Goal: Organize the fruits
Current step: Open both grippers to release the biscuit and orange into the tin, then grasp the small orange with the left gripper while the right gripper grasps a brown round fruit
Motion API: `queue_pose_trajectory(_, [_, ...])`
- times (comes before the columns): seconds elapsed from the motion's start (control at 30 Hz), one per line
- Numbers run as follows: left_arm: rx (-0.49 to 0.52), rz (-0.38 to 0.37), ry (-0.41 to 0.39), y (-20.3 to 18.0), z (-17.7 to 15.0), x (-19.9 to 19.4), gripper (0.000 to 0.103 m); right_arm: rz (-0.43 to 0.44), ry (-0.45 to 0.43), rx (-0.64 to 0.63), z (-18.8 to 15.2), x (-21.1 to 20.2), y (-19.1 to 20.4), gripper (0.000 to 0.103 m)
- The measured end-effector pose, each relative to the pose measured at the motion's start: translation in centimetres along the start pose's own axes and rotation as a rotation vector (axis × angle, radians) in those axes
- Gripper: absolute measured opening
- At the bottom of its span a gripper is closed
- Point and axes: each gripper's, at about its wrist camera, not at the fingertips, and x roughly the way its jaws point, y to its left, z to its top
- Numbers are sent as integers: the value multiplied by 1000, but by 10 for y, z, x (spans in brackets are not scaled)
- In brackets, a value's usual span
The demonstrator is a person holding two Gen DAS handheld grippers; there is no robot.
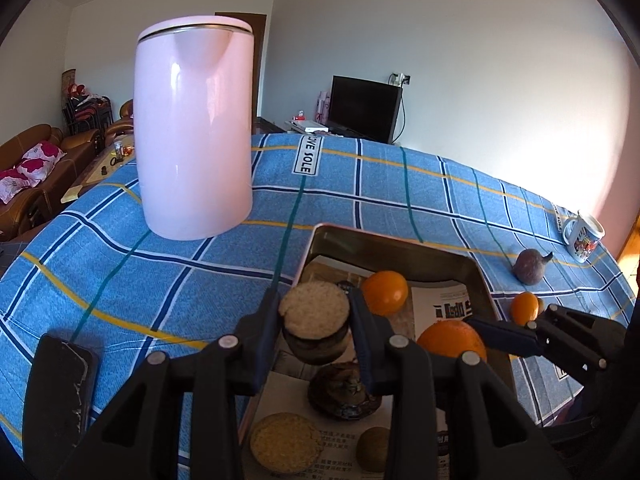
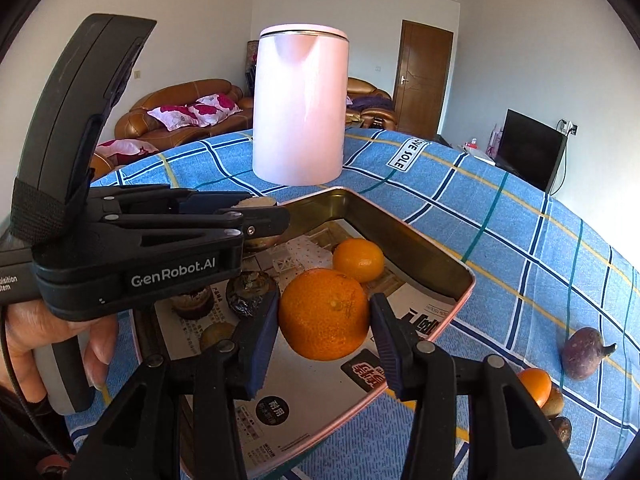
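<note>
My left gripper (image 1: pixel 314 326) is shut on a halved dark passion fruit (image 1: pixel 314 318), pale cut face up, held above the metal tray (image 1: pixel 384 246). My right gripper (image 2: pixel 325 322) is shut on a big orange (image 2: pixel 324 314) over the tray (image 2: pixel 424 256). In the tray lie a small orange (image 1: pixel 385 292), a dark fruit shell (image 1: pixel 344 394), another cut half (image 1: pixel 286 446) and a kiwi (image 1: pixel 374 448). On the cloth right of the tray lie a purple passion fruit (image 2: pixel 582 352), a small orange (image 2: pixel 534 386) and a kiwi (image 2: pixel 554 402).
A tall pink kettle (image 1: pixel 194 128) stands on the blue checked tablecloth (image 1: pixel 160 280) behind the tray. A phone (image 1: pixel 60 384) lies at the left near edge. A printed mug (image 1: pixel 582 236) stands at the far right. Newspaper lines the tray.
</note>
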Motion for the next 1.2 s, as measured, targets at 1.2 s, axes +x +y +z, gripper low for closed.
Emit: queue_pose_trajectory(1.2, [263,-166,-10,-163,-11,-12,70,-100,187,347,-84,-49,-164,40])
